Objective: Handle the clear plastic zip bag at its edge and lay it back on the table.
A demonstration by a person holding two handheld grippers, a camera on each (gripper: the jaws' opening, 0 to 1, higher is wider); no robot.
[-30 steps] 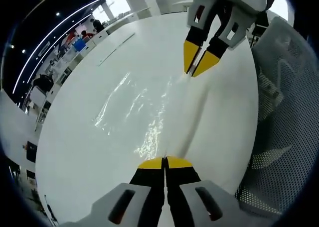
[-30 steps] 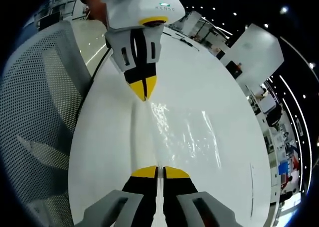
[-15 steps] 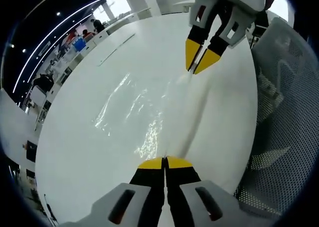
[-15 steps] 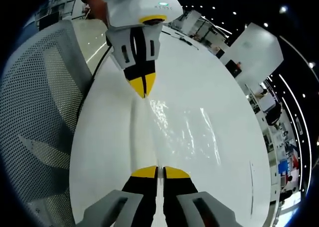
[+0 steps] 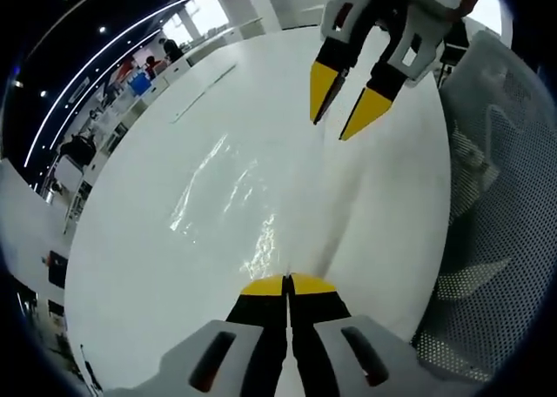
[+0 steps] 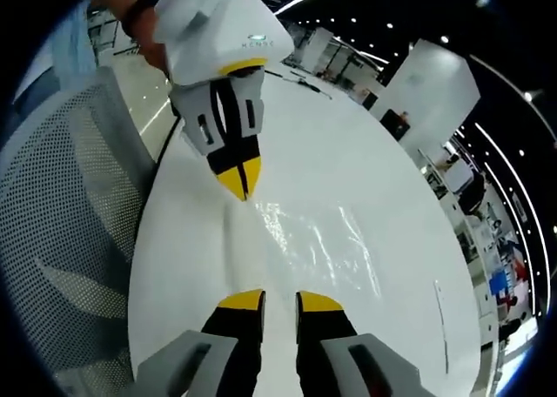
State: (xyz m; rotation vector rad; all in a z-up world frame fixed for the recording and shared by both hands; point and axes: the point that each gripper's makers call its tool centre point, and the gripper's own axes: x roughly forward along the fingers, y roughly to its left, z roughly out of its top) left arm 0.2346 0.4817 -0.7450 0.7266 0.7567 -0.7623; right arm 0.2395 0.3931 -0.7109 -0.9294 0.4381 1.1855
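Left tool [image 5: 287,285] pinches the near edge of the clear plastic zip bag [image 5: 252,197], pinning it flat on the white worktop [image 5: 130,240]; right tool [image 5: 344,110], jaws parted and empty, hovers beyond.

The left tool [image 5: 287,284] pinches the clear bag's [image 5: 252,197] edge; the right tool [image 5: 344,110] hangs agape above it.
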